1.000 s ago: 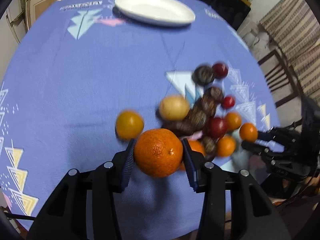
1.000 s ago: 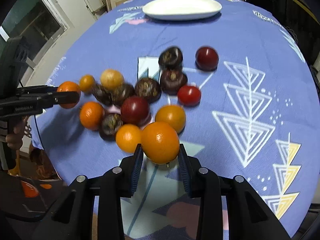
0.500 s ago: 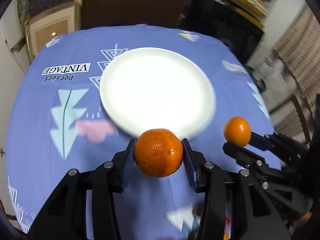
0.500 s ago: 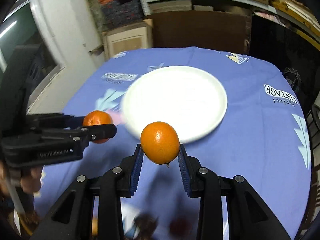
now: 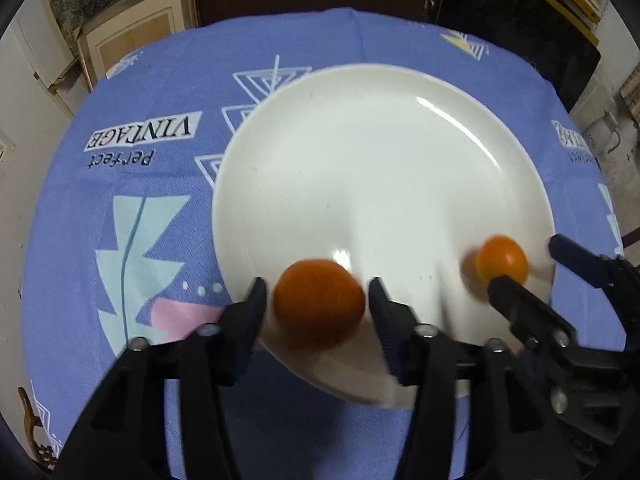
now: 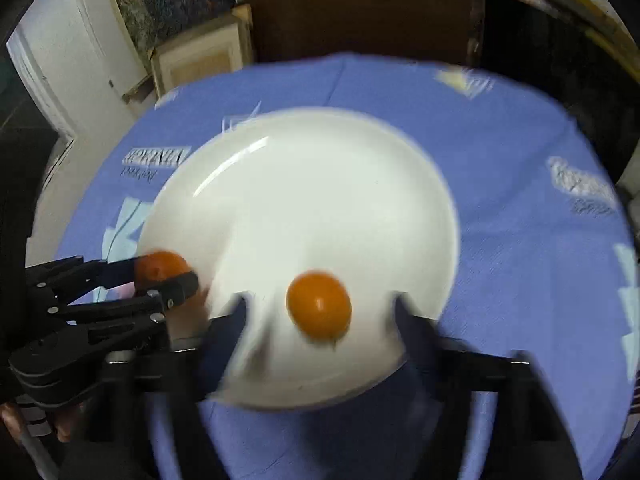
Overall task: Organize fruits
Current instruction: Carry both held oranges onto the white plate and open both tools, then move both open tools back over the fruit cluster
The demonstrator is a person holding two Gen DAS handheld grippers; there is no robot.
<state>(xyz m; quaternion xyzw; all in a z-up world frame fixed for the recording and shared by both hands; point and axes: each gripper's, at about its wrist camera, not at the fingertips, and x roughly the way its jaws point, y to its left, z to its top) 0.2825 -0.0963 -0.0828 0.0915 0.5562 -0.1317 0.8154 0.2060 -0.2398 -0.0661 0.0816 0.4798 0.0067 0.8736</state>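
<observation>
Looking through the left wrist view: left hand-held gripper (image 5: pixel 318 294) spread, released, a blurred, dull-orange tangerine (image 5: pixel 319 304) loose between its fingers at 6 o'clock on the white plate (image 5: pixel 380 152). Through the right wrist view: right hand-held gripper (image 6: pixel 320 310) spread wide, a smooth bright orange (image 6: pixel 319 306) free at the plate's 6 o'clock; blue patterned surface (image 6: pixel 520 240) underneath.

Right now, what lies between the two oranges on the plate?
Only bare white plate, seen in the left wrist view, between the darker orange by the left gripper and the smaller orange.
</observation>
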